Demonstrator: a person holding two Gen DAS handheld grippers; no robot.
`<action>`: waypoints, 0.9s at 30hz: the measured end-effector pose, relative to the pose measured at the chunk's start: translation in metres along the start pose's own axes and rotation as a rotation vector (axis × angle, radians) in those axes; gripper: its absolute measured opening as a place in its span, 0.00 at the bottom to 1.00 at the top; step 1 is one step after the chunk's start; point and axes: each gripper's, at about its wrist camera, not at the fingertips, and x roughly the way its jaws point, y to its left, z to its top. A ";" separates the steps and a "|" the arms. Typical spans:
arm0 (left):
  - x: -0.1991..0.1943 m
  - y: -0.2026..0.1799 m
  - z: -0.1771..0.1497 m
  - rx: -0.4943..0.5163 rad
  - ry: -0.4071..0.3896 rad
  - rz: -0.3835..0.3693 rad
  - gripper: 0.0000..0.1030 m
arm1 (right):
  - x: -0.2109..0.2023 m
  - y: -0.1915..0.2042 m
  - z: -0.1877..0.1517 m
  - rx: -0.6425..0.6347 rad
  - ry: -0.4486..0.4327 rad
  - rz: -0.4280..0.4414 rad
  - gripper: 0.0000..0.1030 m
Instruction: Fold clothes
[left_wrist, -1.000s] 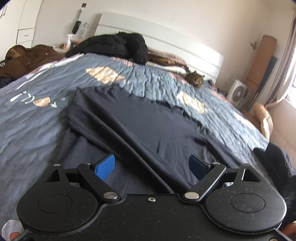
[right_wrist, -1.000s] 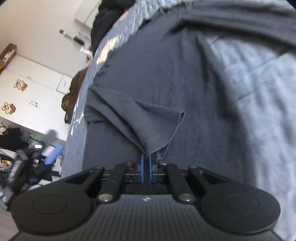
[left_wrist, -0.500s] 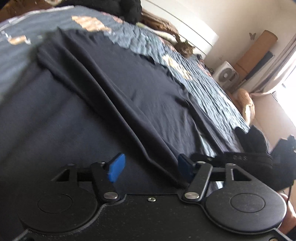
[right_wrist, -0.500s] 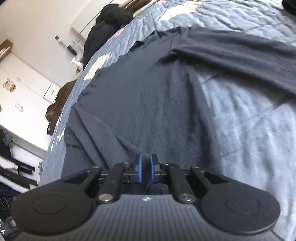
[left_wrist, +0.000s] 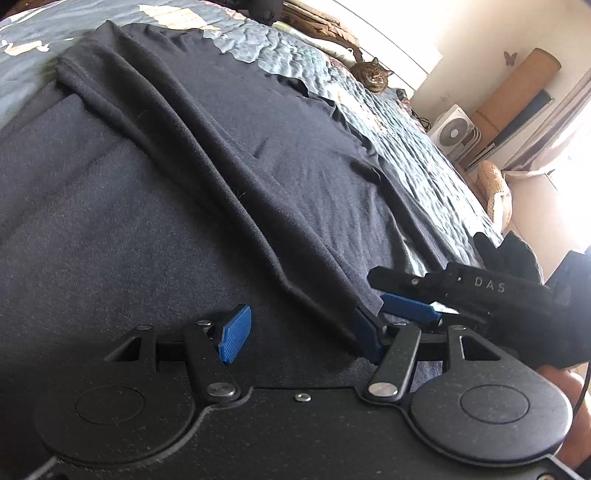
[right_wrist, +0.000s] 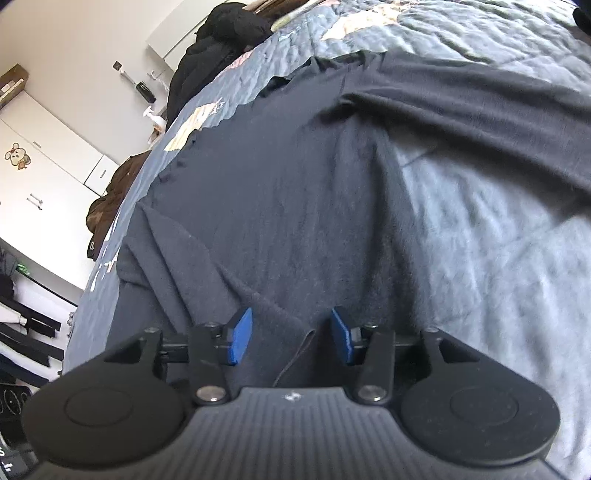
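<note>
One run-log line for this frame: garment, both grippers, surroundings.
garment: dark long-sleeve shirt flat on bed quilt, one sleeve folded in | left gripper: open over hem | right gripper: open, hem corner between jaws | cat near headboard

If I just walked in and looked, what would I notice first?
Mostly the big dark shirt spread across the quilted bedspread, with a long fold running down it. Right up close, the left gripper and the right gripper hang open over the cloth with bright blue fingers. Far off by the pillows, a striped cat is watching.
</note>
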 end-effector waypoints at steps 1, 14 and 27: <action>0.000 0.000 0.000 0.000 -0.001 0.001 0.58 | 0.001 0.000 0.000 0.001 0.002 0.004 0.45; 0.017 -0.002 0.004 -0.052 -0.003 0.016 0.30 | 0.000 0.003 0.003 0.051 -0.023 0.040 0.02; 0.019 -0.031 0.011 -0.084 -0.090 -0.002 0.02 | -0.031 -0.004 0.058 0.131 -0.218 0.111 0.01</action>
